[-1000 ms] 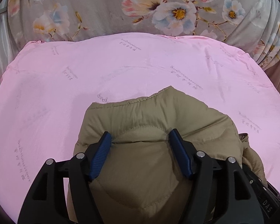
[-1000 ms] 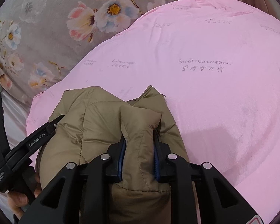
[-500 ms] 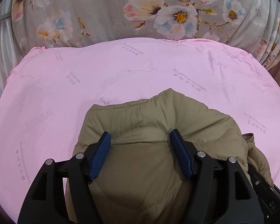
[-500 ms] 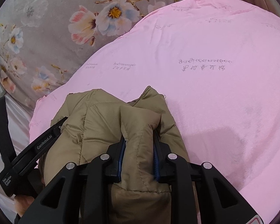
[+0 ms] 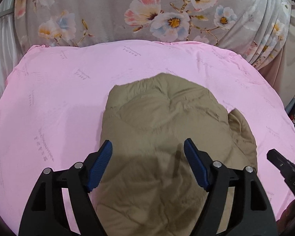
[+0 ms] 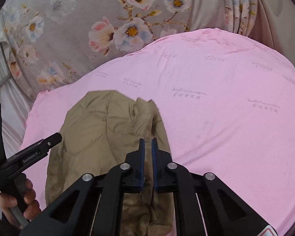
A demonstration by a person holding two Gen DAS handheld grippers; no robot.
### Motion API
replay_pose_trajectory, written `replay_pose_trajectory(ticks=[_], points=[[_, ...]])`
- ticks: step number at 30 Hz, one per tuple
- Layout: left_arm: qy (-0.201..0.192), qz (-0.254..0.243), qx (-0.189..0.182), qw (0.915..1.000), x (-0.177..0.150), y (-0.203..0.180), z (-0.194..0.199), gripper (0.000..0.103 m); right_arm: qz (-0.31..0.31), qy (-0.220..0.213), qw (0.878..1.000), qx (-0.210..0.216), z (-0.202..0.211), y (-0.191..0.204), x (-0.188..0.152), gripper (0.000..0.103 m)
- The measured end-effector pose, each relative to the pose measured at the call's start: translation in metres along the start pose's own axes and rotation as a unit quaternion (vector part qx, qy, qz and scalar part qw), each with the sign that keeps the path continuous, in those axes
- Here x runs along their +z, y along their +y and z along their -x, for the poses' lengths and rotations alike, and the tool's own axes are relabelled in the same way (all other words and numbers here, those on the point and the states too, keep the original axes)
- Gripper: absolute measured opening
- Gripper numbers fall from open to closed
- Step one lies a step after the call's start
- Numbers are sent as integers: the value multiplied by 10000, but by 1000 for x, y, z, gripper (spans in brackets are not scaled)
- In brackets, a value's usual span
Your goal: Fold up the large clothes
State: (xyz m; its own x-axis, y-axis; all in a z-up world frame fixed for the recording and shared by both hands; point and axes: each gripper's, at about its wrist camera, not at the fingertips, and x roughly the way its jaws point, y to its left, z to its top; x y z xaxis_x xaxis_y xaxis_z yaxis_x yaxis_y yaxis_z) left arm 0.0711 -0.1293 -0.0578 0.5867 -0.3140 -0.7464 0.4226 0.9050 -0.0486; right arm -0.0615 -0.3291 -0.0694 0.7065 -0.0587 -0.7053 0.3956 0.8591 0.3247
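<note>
The folded khaki puffer jacket (image 5: 167, 137) lies on the pink bed sheet (image 5: 59, 98), toward its near edge and well short of the floral cover (image 5: 108, 9) behind. The left tongs (image 5: 148, 157) hover over it, having just spread wider, gripping nothing. The right tongs (image 6: 148, 147) have just snapped closed above the jacket, empty.

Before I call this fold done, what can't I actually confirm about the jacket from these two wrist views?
- Near edge of the jacket: left wrist view, hidden behind the left claw and cut off by the frame.
- Its folded layers underneath: both views, covered by the top panel.
- Fold beside the shut right claw: right wrist view, motion-blurred.
</note>
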Motion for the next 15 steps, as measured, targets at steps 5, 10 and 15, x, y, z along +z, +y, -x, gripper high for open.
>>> replay_pose_trajectory(ticks=[5, 10, 15], points=[[216, 45, -50, 9997, -25, -4, -3, 73, 241, 356, 9990, -97, -16, 11, -28, 1], [14, -197, 229, 9995, -38, -12, -8, 75, 273, 436, 9986, -94, -26, 8, -45, 0], [-186, -342, 393, 9985, -46, -17, -12, 76, 329, 354, 9987, -156, -31, 9, -53, 0]])
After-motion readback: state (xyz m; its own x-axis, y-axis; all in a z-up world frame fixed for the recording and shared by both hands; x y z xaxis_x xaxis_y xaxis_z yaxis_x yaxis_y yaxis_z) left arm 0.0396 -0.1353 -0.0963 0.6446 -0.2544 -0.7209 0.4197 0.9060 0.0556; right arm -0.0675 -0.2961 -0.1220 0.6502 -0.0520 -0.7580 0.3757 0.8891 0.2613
